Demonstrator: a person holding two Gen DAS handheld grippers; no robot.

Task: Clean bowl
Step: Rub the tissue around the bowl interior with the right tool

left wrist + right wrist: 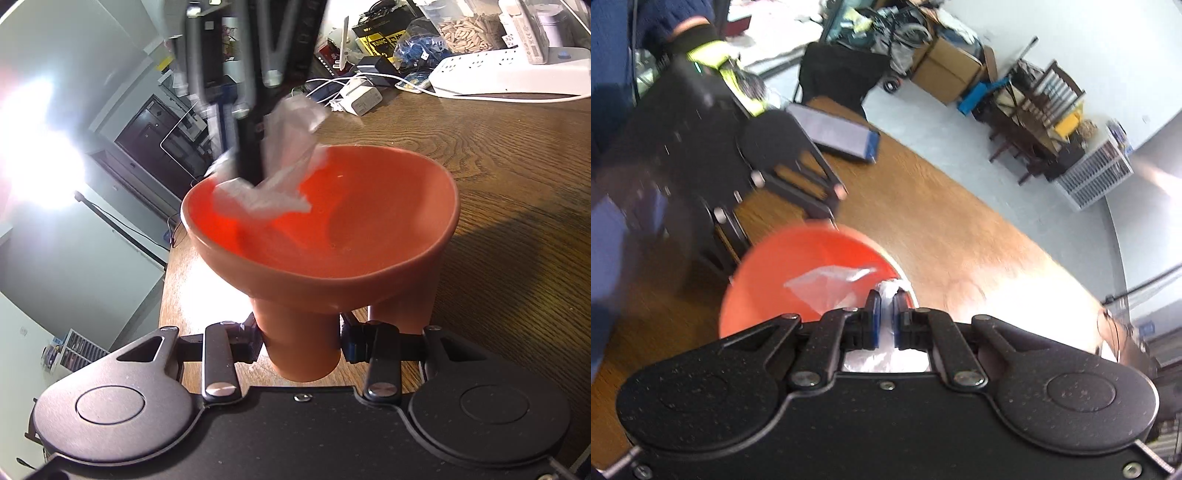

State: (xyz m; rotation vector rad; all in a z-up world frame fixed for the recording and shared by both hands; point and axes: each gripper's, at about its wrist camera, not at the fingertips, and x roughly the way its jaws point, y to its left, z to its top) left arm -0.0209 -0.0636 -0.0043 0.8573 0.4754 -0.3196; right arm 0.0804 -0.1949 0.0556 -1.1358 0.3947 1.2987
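**A:** What do you have on the left?

**B:** My left gripper [301, 341] is clamped on one leg [304, 350] of the orange bowl [332, 236]; both pads press its sides. The bowl sits above the wooden table [498, 177], tipped a little so its inside faces me. A second leg [402, 310] shows to the right of the held one.

**A:** And inside the bowl?

**B:** A crumpled white tissue [284, 184] lies against the far left of the inner wall, blurred. My right gripper [885, 299] comes down onto it from above, jaws together and pinching the tissue; a wad pokes out between the blue pads [873, 306].

**A:** Further right?

**B:** From the right wrist, the tissue fans out over the bowl's inside, left of the fingertips. On the far right of the table, in the left view, there is a white power strip [506, 70], chargers [364, 99] and clutter. A gloved hand [735, 77] holds the left gripper's body at the upper left of the right view.
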